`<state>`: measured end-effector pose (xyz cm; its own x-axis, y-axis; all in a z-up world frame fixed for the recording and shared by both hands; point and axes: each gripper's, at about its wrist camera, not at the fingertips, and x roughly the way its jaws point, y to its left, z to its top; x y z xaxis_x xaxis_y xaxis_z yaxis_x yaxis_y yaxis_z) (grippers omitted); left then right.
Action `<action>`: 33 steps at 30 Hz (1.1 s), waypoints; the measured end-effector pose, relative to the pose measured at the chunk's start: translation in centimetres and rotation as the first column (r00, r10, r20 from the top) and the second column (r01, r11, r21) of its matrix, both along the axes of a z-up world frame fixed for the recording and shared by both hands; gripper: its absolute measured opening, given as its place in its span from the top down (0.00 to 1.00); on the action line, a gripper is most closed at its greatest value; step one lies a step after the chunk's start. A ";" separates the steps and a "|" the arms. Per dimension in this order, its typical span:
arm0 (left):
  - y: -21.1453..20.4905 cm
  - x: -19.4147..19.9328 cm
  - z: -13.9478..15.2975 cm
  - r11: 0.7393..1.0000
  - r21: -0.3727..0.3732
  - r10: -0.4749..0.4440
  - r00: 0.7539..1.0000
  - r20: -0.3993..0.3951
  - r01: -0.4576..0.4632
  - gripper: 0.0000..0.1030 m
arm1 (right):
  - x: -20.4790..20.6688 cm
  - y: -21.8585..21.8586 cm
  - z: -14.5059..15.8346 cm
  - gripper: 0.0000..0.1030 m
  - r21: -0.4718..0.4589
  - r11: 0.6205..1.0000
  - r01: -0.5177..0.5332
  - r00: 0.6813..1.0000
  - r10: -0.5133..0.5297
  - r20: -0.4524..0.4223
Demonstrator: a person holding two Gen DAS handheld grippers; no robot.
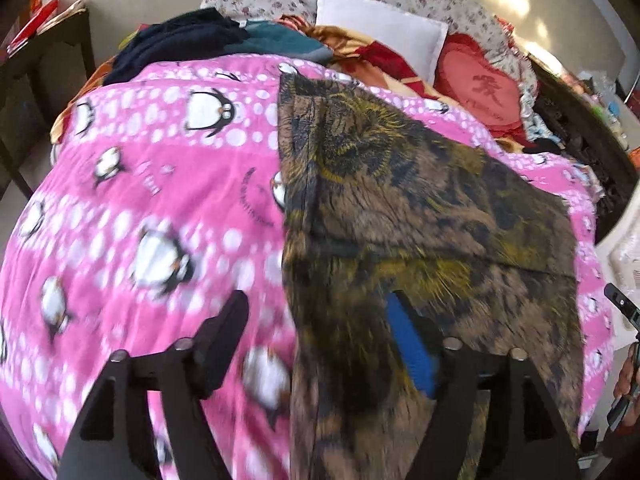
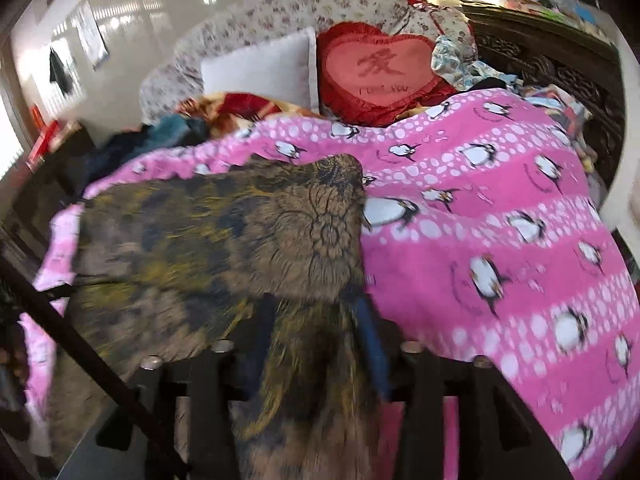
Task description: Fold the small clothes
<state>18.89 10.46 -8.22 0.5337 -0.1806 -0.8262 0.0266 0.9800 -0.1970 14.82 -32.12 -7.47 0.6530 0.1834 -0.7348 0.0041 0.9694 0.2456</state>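
A brown, yellow and black patterned garment (image 1: 400,208) lies on a pink penguin blanket (image 1: 160,208). In the left wrist view my left gripper (image 1: 320,320) is open; its blue-padded finger (image 1: 412,344) rests on the cloth's near part and the other finger (image 1: 224,332) is over the blanket. In the right wrist view the garment (image 2: 240,232) is folded over itself, and my right gripper (image 2: 316,320) has cloth draped between its fingers. Its blue pad (image 2: 372,340) presses the cloth. The frames are blurred.
A heart-shaped red cushion (image 2: 376,68), a white pillow (image 2: 264,68) and a flowered quilt (image 2: 280,8) lie at the bed's far end. Dark clothes (image 1: 192,40) are piled at the far left. A carved dark headboard (image 2: 560,80) stands right. A dark table (image 1: 44,64) stands left.
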 end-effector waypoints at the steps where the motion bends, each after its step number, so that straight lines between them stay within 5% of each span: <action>1: 0.1 -1.2 0.4 1.000 -0.012 -0.008 1.000 0.006 0.008 0.27 | -1.3 -0.3 0.7 0.49 -0.003 1.000 -0.003 1.000 0.003 0.010; 9: 0.0 -10.2 1.4 0.996 -0.025 -0.090 0.996 -0.001 0.090 0.21 | -12.0 -1.7 3.5 0.34 -0.017 1.000 -0.023 1.000 0.023 0.003; 18: 1.7 -18.9 -0.8 0.994 -0.015 -0.109 0.992 -0.060 0.108 0.18 | -20.6 -1.4 -4.3 0.31 -0.008 0.999 -0.048 0.984 0.046 -0.172; 26: 2.0 -22.5 -3.8 0.997 -0.027 -0.080 0.987 -0.140 0.077 0.18 | -23.3 -1.4 -7.5 0.31 0.143 0.989 -0.037 0.980 0.063 -0.188; 33: 1.2 -23.4 -5.5 0.998 0.029 -0.057 0.986 -0.158 0.062 0.18 | -23.7 0.1 -7.6 0.31 0.141 0.988 -0.069 0.978 0.095 -0.187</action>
